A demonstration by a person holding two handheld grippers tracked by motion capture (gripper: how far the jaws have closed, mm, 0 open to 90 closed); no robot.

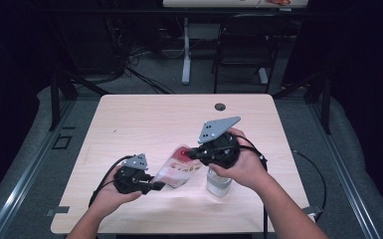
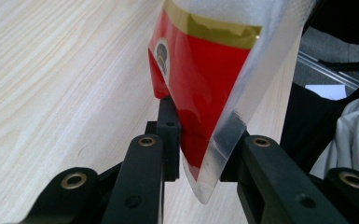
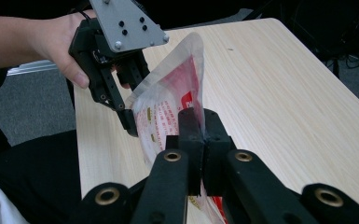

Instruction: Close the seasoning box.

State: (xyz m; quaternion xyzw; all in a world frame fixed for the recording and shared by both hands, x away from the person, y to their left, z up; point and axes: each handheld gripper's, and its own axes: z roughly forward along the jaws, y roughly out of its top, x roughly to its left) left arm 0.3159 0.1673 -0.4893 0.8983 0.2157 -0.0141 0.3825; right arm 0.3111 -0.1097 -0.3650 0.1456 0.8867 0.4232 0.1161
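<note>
A clear plastic pouch (image 1: 179, 169) with red print hangs above the table between both grippers. My left gripper (image 1: 158, 186) is shut on the pouch's lower left end. In the left gripper view its jaws pinch the sealed edge of the red, gold-striped pouch (image 2: 200, 70). My right gripper (image 1: 192, 154) is shut on the opposite upper end. In the right gripper view its jaws (image 3: 200, 122) are pressed together on the pouch (image 3: 165, 107), and the left gripper (image 3: 129, 112) holds the far edge.
A small white container (image 1: 218, 183) stands on the light wooden table (image 1: 149, 114) just under the right hand. A cable hole (image 1: 220, 106) sits near the table's far edge. Beyond the table stand a dark chair (image 1: 243, 45) and a white desk leg (image 1: 186, 50).
</note>
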